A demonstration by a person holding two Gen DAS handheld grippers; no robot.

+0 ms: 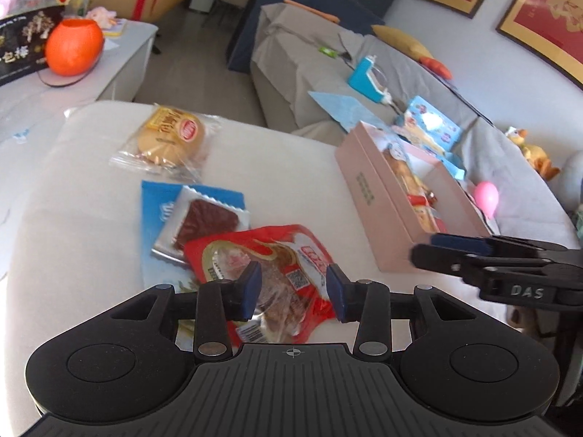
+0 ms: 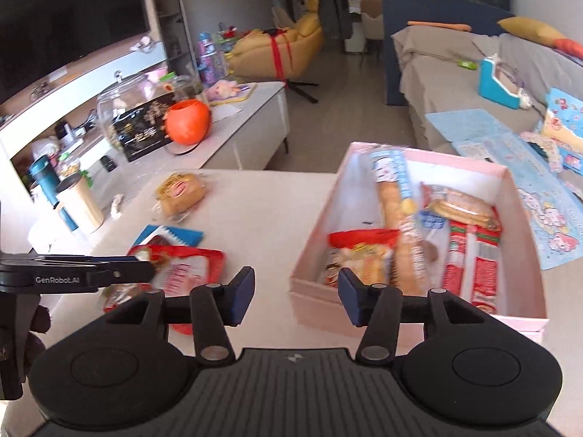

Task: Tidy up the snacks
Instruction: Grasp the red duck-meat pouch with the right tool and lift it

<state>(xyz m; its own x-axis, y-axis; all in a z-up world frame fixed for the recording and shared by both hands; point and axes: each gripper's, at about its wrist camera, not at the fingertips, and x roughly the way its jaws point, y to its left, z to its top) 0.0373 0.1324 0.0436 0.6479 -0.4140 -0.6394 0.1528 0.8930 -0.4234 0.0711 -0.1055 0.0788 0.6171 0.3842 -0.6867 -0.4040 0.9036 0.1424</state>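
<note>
A red meat snack packet point(image 1: 269, 276) lies on the beige table, with a silver jerky packet point(image 1: 204, 222) and a blue packet point(image 1: 160, 211) partly under it. A bagged bun point(image 1: 171, 138) lies farther back. My left gripper point(image 1: 294, 293) is open, its jaws straddling the red packet just above it. A pink box point(image 2: 320, 225) on the right holds several snacks. My right gripper point(image 2: 296, 293) is open and empty, near the box's front left corner. It also shows in the left wrist view point(image 1: 422, 251). The red packet point(image 2: 186, 273) shows left of it.
A grey sofa point(image 1: 328, 73) with toys and a blue case stands behind the table. A white TV cabinet point(image 2: 233, 134) on the left carries an orange pumpkin bowl point(image 2: 188, 122), a glass jar and a black box. Cups point(image 2: 80, 204) stand at the table's left edge.
</note>
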